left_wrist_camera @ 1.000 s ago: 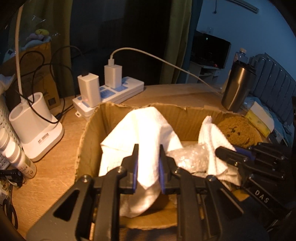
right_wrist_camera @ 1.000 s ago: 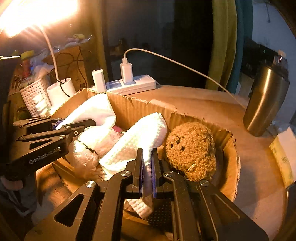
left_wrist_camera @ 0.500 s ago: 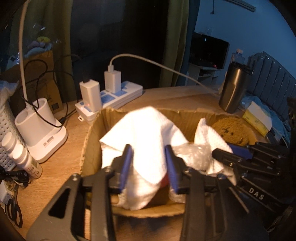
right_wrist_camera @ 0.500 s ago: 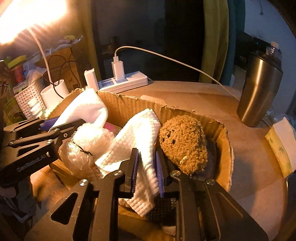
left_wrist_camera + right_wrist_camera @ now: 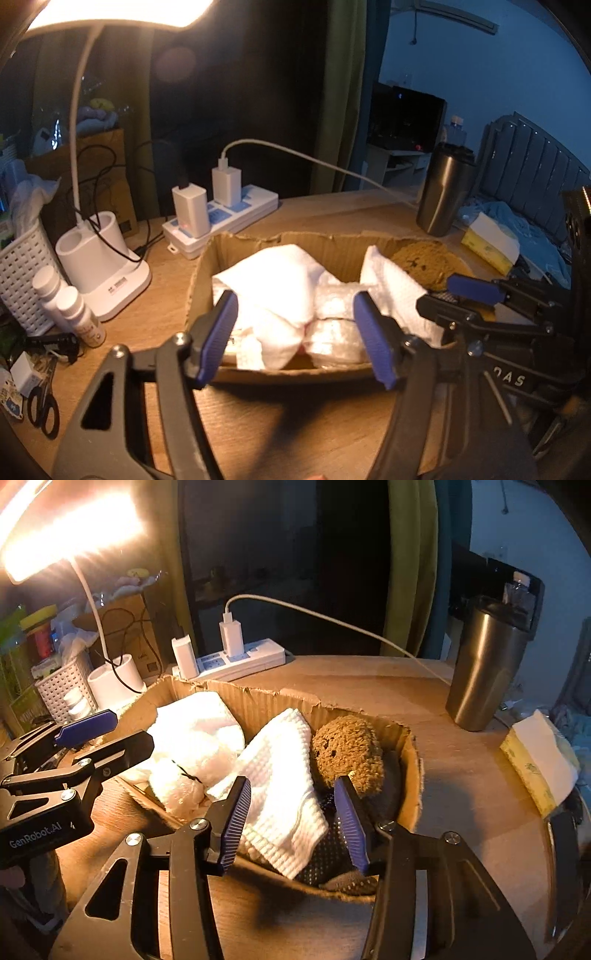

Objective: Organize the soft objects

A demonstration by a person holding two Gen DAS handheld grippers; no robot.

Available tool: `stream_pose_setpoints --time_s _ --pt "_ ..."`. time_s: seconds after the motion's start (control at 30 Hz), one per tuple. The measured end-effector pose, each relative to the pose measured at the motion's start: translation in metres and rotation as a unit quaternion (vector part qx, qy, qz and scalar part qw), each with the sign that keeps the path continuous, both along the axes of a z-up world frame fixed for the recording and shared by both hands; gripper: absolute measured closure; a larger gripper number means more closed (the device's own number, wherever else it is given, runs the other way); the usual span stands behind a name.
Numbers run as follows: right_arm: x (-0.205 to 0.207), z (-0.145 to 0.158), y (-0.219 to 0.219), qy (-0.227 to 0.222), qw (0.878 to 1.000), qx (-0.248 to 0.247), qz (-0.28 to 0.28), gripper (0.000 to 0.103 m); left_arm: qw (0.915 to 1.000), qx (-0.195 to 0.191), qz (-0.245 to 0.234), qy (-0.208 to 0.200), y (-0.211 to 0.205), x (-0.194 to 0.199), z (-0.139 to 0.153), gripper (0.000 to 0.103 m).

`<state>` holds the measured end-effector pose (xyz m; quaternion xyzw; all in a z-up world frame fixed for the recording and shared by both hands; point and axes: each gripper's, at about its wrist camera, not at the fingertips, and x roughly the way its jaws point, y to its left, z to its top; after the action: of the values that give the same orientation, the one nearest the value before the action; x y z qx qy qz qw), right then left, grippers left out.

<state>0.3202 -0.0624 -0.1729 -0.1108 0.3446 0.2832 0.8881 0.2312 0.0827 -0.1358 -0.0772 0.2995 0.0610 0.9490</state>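
A: State of the left claw (image 5: 295, 332)?

B: Its jaws had just been opening and stood well apart. The blue pads (image 5: 218, 332) pressed on nothing. The smooth white cloth (image 5: 273, 291) lay beyond them, loose in the box (image 5: 258, 243), draped over a lump of bubble wrap (image 5: 336, 310).

A: And the right claw (image 5: 291, 823)?

B: Same condition. I had just been opening its jaws; they were parted with no grip. The waffle cloth (image 5: 284, 786) lay in the gap between the pads, apart from both, one corner hanging over the box's near rim.

A: Location of the other soft items?

B: All in the box. The brown plush (image 5: 347, 753) sat just right of the waffle cloth, against the right wall. A dark dotted fabric (image 5: 332, 856) lay under the cloth and plush.

A: Surroundings?

B: The box rested on a wooden table (image 5: 461, 775). Behind it sat a power strip (image 5: 221, 221) with two chargers. A steel tumbler (image 5: 484, 664) stood to the right, well apart. A lamp base (image 5: 99, 266) and a white basket (image 5: 22, 273) stood to the left.
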Motion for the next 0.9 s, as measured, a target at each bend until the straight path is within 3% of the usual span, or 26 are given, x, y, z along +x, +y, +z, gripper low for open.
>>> stream_pose_setpoints --time_s 0.4,0.47,0.53,0.63,0.9 --pt "-0.032 0.035 -0.018 -0.048 0.999 0.006 -0.018 0.052 0.9988 0.008 0.002 -0.049 -0.008 -0.039 0.033 0.036" --pt "-0.037 0.04 -0.022 -0.057 0.998 0.008 -0.021 0.052 0.9983 0.012 0.001 -0.057 -0.011 -0.045 0.039 0.034" --pt "-0.045 0.048 -0.028 -0.069 0.997 0.01 -0.026 0.05 0.9976 0.018 0.0 -0.067 -0.014 -0.052 0.046 0.023" --pt "-0.053 0.059 -0.036 -0.084 0.996 0.015 -0.033 0.045 0.9961 0.023 0.0 -0.085 -0.02 -0.064 0.057 0.021" --pt "-0.08 0.086 -0.054 -0.123 0.991 0.027 -0.039 0.044 0.9923 0.026 0.002 -0.121 -0.028 -0.087 0.081 0.02"
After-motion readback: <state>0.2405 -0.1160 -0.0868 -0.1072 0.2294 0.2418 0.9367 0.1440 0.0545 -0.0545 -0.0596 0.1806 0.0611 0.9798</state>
